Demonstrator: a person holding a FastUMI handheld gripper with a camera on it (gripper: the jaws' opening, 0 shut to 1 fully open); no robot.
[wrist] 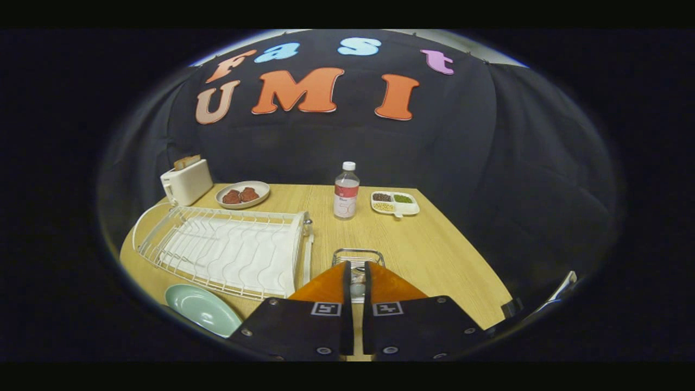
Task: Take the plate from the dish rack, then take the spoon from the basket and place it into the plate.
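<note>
A pale green plate (pixel 202 308) lies flat on the wooden table (pixel 434 255), just in front of the white wire dish rack (pixel 228 250) and to the left of my fingers. The rack holds no dishes. My gripper (pixel 355 264) hangs right over a small wire basket (pixel 358 253), whose far rim shows beyond the fingertips. The fingers stand close together, with a shiny spoon (pixel 357 282) pinched in the narrow gap between them. Most of the spoon and of the basket is hidden behind the fingers.
A white toaster (pixel 186 181) with bread stands at the back left, beside an oval dish (pixel 242 194) of brown food. A clear bottle (pixel 346 193) and a divided tray (pixel 395 202) of beans stand beyond the basket. The table edge runs diagonally at the right.
</note>
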